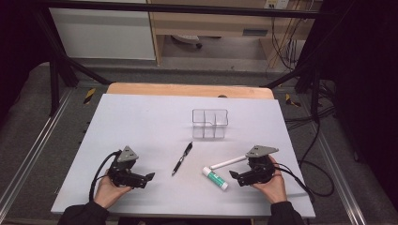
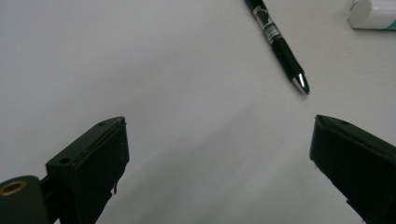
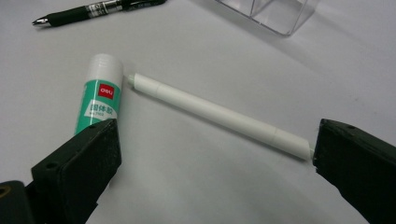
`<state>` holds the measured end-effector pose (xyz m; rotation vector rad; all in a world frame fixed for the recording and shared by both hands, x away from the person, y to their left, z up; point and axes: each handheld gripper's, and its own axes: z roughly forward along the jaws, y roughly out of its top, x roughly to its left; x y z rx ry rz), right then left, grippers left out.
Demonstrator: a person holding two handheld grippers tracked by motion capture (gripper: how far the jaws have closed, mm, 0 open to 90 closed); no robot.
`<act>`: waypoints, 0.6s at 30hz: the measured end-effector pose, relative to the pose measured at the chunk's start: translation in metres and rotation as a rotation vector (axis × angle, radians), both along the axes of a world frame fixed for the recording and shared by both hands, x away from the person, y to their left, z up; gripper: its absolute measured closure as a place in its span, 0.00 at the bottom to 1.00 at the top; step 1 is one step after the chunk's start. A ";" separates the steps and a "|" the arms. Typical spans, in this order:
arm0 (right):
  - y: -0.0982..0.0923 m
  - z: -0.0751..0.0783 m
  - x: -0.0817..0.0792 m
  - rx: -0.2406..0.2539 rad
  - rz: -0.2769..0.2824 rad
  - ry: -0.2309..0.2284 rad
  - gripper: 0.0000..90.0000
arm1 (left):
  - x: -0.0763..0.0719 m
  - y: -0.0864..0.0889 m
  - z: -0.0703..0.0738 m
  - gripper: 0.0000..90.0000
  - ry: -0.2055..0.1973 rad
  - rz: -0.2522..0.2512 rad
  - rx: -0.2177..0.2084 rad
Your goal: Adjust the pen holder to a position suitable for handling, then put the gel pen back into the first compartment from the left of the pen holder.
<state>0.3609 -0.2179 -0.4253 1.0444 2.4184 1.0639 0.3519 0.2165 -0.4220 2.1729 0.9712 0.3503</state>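
Observation:
A black pen (image 1: 182, 158) lies on the white table top (image 1: 141, 122) near the middle, seen too in the left gripper view (image 2: 276, 43) and the right gripper view (image 3: 98, 10). A green-and-white glue stick (image 1: 215, 178) (image 3: 99, 101) lies to its right, with a white pen (image 1: 228, 162) (image 3: 219, 115) beside it. My left gripper (image 1: 149, 177) (image 2: 219, 158) stands open at the front left over bare table. My right gripper (image 1: 233, 175) (image 3: 215, 163) is open, low over the table. The white pen's end and the glue stick's base lie between its jaws, untouched by the pads.
A clear plastic organizer (image 1: 210, 123) with several compartments stands behind the pens; its corner (image 3: 275, 14) shows in the right gripper view. A wooden table edge (image 1: 187, 89) runs along the back. Cables trail off to the right.

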 end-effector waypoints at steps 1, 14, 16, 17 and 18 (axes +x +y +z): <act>-0.001 -0.001 -0.001 0.004 -0.005 0.000 0.02 | 0.001 -0.004 0.001 0.05 0.001 -0.002 -0.002; -0.008 -0.002 -0.003 0.010 -0.018 0.006 0.02 | 0.016 -0.057 0.007 0.05 0.024 -0.050 0.026; -0.008 -0.002 -0.003 0.015 -0.020 0.002 0.02 | 0.019 -0.065 0.007 0.05 0.026 -0.054 0.037; -0.008 -0.001 -0.003 0.018 -0.021 0.004 0.02 | 0.021 -0.068 0.008 0.06 0.031 -0.055 0.037; -0.008 -0.001 -0.003 0.018 -0.022 0.003 0.02 | 0.023 -0.072 0.007 0.06 0.034 -0.052 0.040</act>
